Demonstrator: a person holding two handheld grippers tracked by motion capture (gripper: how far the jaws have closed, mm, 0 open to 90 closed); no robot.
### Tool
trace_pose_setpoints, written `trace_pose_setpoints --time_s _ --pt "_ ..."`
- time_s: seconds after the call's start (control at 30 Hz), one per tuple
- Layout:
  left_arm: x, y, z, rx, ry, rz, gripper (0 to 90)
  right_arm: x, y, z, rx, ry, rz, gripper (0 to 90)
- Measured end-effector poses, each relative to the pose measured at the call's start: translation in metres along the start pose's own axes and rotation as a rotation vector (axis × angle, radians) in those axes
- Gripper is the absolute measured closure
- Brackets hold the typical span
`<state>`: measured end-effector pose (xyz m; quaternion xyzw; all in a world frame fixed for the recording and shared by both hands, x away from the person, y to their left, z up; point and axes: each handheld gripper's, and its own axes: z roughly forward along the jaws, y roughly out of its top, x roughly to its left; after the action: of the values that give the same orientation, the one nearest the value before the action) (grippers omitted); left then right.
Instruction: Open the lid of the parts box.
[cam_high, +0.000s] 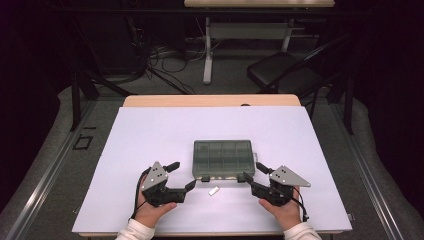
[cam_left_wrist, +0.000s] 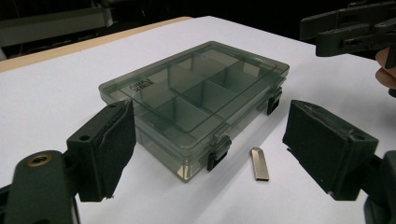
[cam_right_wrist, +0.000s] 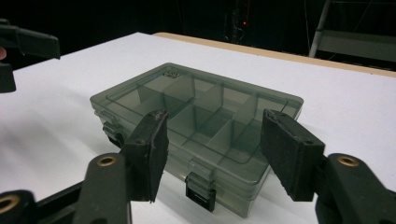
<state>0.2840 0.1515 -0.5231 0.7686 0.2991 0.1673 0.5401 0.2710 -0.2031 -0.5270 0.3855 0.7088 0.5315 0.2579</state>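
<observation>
The closed, smoky translucent compartment box (cam_high: 223, 158) lies flat at frame center, long axis left-right, latches toward both empty, open grippers: left gripper (cam_high: 181, 176), right gripper (cam_high: 253, 174).

At twelve o'clock we see a dark room: grey floor (cam_high: 50, 150), folding chair (cam_high: 285, 72), tangled cables (cam_high: 165, 57), second desk (cam_high: 250, 30).

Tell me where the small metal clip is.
In the high view, the clip lies on the white table just in front of the closed box, between the left claw and right claw.
</observation>
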Motion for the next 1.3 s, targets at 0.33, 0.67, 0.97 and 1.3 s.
trace_pose_setpoints --time_s 0.33,0.67,0.97,1.3 --pt "0.000 -0.002 -0.002 0.047 0.039 -0.082 33.0 -0.004 -0.004 0.005 0.073 -0.011 0.066 40.3" --pt "0.004 -0.004 0.001 0.061 0.072 -0.156 49.2 -0.008 -0.005 0.007 0.092 -0.011 0.109 43.3" --pt "0.003 -0.004 0.004 0.078 0.076 -0.189 43.0 -0.007 -0.008 0.010 0.139 -0.023 0.099 47.7" --pt "-0.001 -0.006 0.013 0.131 0.078 -0.185 47.0 -0.007 -0.010 0.012 0.184 -0.029 0.092 54.0"
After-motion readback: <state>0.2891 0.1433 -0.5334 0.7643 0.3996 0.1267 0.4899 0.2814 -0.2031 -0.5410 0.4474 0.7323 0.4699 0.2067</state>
